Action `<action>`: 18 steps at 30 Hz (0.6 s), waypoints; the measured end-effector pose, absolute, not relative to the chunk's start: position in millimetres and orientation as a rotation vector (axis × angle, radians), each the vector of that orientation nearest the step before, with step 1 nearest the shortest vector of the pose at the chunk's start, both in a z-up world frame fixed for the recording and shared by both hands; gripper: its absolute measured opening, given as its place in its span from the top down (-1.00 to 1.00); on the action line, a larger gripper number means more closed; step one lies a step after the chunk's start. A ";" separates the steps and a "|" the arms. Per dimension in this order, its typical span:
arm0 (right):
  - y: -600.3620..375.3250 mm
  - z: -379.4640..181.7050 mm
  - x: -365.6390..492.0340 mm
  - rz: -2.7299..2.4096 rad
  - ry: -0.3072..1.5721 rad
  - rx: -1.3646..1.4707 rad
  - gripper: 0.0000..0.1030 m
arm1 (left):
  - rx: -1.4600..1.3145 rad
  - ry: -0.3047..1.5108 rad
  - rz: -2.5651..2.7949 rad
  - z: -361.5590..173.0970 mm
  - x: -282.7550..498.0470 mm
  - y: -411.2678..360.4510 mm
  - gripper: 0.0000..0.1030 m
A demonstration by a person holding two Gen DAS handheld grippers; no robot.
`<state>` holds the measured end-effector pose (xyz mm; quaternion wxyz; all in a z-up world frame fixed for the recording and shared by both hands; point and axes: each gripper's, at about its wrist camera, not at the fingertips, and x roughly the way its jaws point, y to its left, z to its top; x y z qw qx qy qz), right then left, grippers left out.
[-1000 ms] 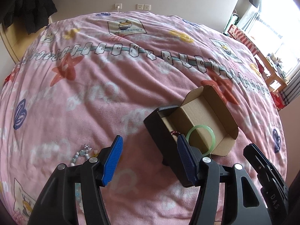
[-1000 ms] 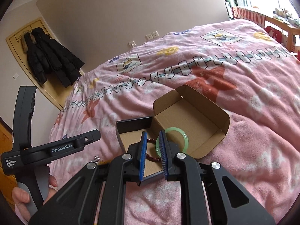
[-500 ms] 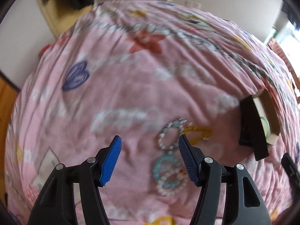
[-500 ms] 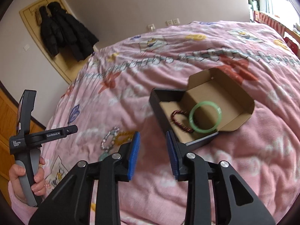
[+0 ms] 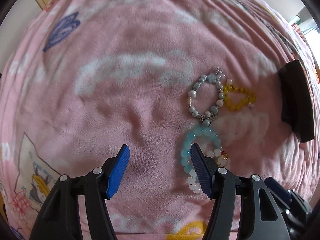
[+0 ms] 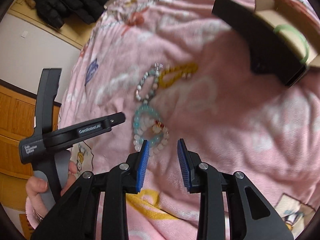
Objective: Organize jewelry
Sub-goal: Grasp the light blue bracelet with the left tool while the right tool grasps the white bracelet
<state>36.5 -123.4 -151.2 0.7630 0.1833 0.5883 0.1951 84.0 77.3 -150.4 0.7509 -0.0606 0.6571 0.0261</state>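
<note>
Several bead bracelets lie together on the pink blanket: a grey-white one [image 5: 206,96], a yellow one [image 5: 239,98], a light blue one [image 5: 200,140] and a white one with a charm [image 5: 217,160]. They also show in the right wrist view: grey-white [image 6: 147,86], yellow [image 6: 176,76], light blue [image 6: 146,120]. My left gripper [image 5: 158,170] is open and empty, its right finger over the blue bracelet's edge. My right gripper [image 6: 163,164] is open and empty just below the bracelets. The black cardboard box [image 6: 260,40] holds a green bangle [image 6: 294,38].
The box's dark side [image 5: 296,102] stands at the right edge of the left wrist view. The hand-held left gripper body [image 6: 66,132] sits left of the bracelets. Black coats [image 6: 66,2] hang by a wooden door [image 6: 16,124].
Both grippers have swung away from the box and down toward the bracelet pile. The right gripper, shut over the box a second ago, is now open wider. The red bracelet lies out of sight.
</note>
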 end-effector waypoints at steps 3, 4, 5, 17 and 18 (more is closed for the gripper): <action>-117.8 -158.4 39.2 0.432 1.297 0.414 0.41 | -0.163 1.430 0.055 -154.2 87.4 83.8 -0.24; -117.5 -161.6 41.1 0.434 1.305 0.429 0.41 | -0.172 1.428 0.059 -155.3 88.7 86.3 -0.24; -118.7 -164.1 42.7 0.429 1.309 0.439 0.41 | -0.183 1.426 0.057 -156.5 89.5 88.2 -0.24; -109.8 -201.5 61.4 0.403 1.378 0.476 0.47 | -0.133 1.459 0.026 -178.7 101.0 78.6 -0.24; -109.2 -202.2 61.8 0.405 1.377 0.474 0.48 | -0.136 1.462 0.022 -180.1 101.6 79.2 -0.24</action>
